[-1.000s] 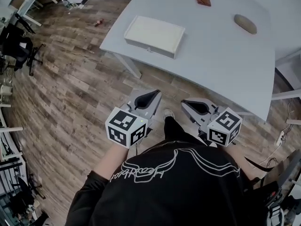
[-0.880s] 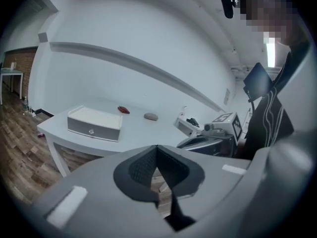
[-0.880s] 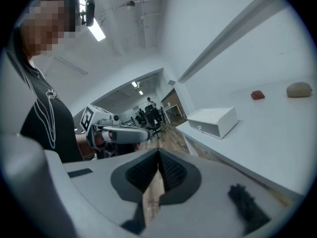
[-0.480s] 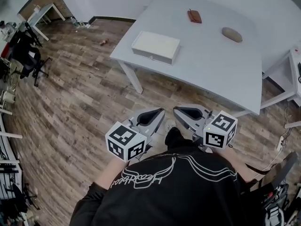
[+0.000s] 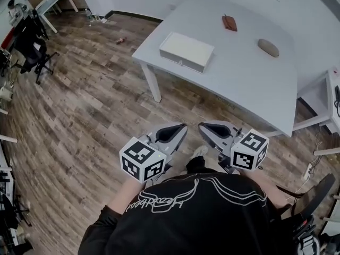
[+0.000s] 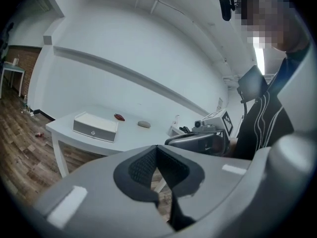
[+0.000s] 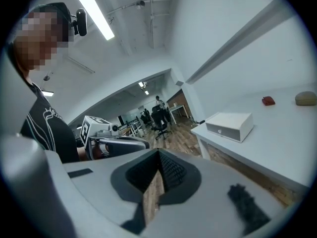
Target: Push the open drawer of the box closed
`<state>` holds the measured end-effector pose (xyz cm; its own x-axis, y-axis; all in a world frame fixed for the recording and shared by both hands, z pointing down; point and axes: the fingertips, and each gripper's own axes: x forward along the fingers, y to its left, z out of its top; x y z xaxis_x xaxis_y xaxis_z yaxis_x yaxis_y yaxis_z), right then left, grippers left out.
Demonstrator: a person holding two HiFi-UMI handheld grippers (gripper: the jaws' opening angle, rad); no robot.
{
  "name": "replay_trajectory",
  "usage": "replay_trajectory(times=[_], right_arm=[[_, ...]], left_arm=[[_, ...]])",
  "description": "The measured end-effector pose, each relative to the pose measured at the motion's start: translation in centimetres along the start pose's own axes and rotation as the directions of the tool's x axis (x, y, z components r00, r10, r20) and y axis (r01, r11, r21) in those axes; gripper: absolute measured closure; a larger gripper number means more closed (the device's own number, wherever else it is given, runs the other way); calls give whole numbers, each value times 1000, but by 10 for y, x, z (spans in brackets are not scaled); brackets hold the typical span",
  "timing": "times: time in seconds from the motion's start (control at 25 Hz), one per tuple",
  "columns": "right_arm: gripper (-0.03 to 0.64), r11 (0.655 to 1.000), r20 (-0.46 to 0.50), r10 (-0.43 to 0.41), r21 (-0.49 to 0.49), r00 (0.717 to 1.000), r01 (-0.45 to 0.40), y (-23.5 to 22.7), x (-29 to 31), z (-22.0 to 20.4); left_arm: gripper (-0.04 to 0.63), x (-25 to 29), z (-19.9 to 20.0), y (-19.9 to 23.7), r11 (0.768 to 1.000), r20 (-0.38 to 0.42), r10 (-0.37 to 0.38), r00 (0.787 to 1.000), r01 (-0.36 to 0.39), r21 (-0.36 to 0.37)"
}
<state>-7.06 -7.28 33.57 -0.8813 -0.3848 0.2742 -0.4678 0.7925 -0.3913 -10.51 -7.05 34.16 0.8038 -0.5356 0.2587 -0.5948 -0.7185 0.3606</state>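
A white box [image 5: 187, 51] lies on the pale table [image 5: 239, 84], its drawer front with a small knob facing me; I cannot tell how far the drawer stands out. In the head view both grippers are held close to my body, over the floor and well short of the table. My left gripper [image 5: 179, 127] is shut and empty. My right gripper [image 5: 204, 126] is also shut and empty. The box [image 6: 95, 126] shows far off in the left gripper view past the left gripper [image 6: 157, 149]. In the right gripper view, the box [image 7: 229, 124] sits beyond the right gripper [image 7: 159, 152].
A red thing [image 5: 229, 23] and a grey stone-like lump [image 5: 268, 47] lie farther back on the table. Wooden floor lies between me and the table leg [image 5: 151, 82]. Office chairs [image 5: 33, 45] stand at the left, and another white table [image 5: 332, 89] at the right.
In the head view the table and box have shifted and look smaller and farther off. The two grippers have drawn a little closer together, both staying shut.
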Motion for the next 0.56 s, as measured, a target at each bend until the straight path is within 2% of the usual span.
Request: replay_trajectory(times=[0.56], right_arm=[[609, 1000, -11, -6, -25, 1000, 5, 17, 11, -1]], left_arm=[[588, -23, 3, -2, 1000, 19, 11, 1000, -11, 4]])
